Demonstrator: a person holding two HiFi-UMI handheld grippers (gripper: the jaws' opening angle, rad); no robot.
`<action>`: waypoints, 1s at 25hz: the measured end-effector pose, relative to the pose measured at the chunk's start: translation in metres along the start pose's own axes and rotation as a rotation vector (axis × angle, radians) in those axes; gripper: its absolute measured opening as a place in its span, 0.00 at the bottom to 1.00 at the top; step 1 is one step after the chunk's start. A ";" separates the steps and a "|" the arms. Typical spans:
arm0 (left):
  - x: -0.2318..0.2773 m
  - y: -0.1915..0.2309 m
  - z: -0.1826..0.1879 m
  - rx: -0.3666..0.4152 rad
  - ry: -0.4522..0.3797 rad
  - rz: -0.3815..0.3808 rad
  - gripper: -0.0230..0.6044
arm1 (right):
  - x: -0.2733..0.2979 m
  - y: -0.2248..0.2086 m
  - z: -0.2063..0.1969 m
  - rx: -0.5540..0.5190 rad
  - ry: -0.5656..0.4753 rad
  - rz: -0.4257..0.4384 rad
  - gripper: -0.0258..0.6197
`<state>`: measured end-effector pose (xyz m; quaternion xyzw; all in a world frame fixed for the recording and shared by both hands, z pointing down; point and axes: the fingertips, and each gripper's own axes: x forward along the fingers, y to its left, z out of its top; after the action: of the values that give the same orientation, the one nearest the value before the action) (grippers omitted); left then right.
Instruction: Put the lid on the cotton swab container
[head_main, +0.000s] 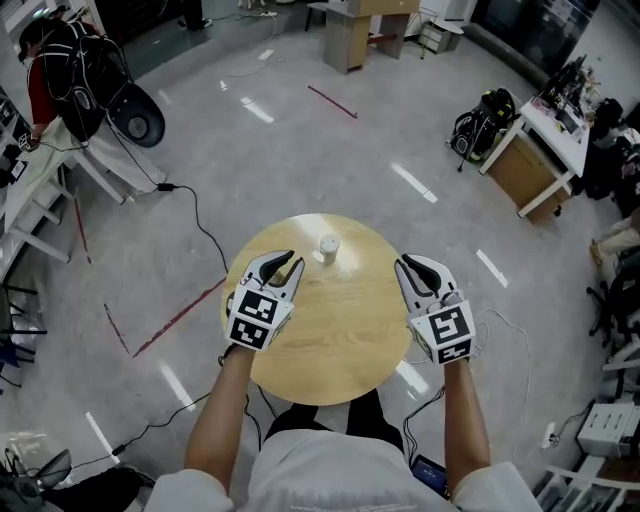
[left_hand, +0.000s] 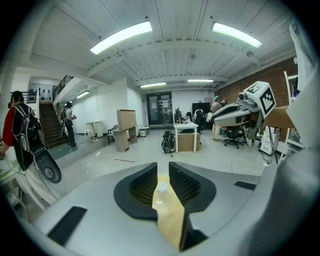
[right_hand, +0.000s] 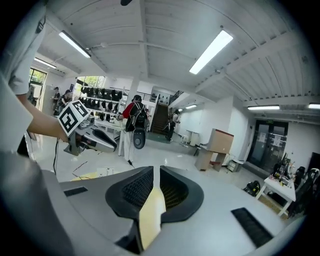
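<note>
Pretty much the tail end by the look of it. The person's cotton swab container (head_main: 329, 248) stands alone near the 12 o'clock edge of the round wooden table (head_main: 330, 345). No loose lid is lying around, though it's too small to say the lid is fully seated. The left gripper (head_main: 283, 268) hovers at 9 o'clock and the right gripper (head_main: 412, 270) at 3, each with jaws a little apart and empty. The next move is probably a gentle check press on top. Around the table there's a glossy grey floor (head_main: 300, 150), cables (head_main: 200, 225) and desks (head_main: 545, 150).
</note>
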<state>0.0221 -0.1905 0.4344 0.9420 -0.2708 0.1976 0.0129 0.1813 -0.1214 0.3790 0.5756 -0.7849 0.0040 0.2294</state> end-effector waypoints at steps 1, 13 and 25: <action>0.008 -0.006 -0.006 -0.003 0.022 -0.008 0.19 | 0.007 -0.001 -0.009 0.005 0.006 0.027 0.15; 0.062 -0.020 -0.118 -0.125 0.253 0.058 0.20 | 0.129 0.029 -0.125 -0.092 0.169 0.423 0.36; 0.101 -0.015 -0.199 -0.236 0.389 0.071 0.21 | 0.233 0.078 -0.202 -0.214 0.290 0.668 0.49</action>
<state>0.0358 -0.2026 0.6577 0.8680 -0.3174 0.3430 0.1680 0.1284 -0.2508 0.6651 0.2543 -0.8846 0.0779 0.3831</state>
